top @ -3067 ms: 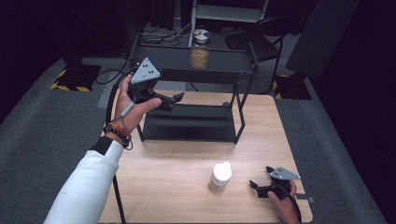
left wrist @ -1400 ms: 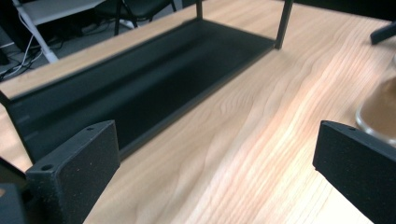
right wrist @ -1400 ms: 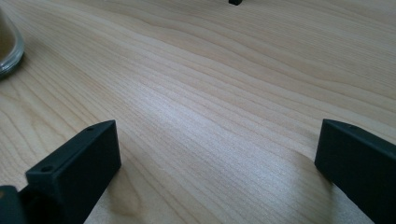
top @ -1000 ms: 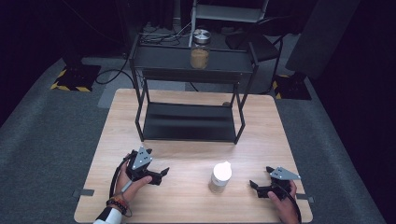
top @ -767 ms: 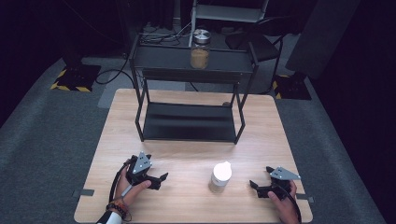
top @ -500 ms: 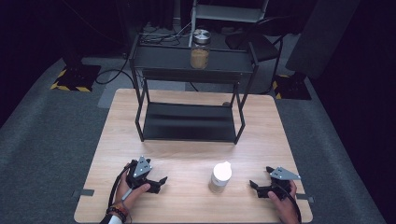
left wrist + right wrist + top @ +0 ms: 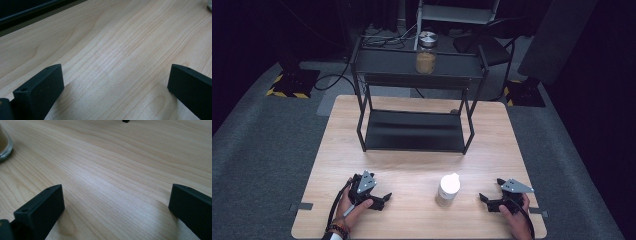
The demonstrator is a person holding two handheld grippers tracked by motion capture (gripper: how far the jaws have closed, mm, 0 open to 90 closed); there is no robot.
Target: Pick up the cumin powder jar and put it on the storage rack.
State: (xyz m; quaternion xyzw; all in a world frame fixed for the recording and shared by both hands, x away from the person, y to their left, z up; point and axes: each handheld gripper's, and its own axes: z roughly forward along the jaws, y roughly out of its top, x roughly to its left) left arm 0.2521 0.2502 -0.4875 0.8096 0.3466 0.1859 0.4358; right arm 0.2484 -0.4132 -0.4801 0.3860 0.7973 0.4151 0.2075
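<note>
White-lidded jar (image 7: 447,189) is being left standing on the wooden table (image 7: 412,165) near its 6 o'clock edge — between the left gripper (image 7: 382,199) at 7 o'clock and the right gripper (image 7: 484,198) at 5 o'clock. Both sets of jaws are being held wide, empty. No label can be read.

A pale wood grain in light tan streaks is shown across the counter (image 7: 412,165). Both the left tool (image 7: 382,201) and the right tool (image 7: 486,200) are black, each topped by a grey plate. The jar (image 7: 447,190) at the counter's near edge is capped in white. The shelf rack (image 7: 414,131) is black. The jar on its top shelf (image 7: 426,56) is filled with tan-brown and lidded in silver. The floor (image 7: 262,150) is grey carpet, marked with yellow-and-black stripes (image 7: 287,92).
</note>
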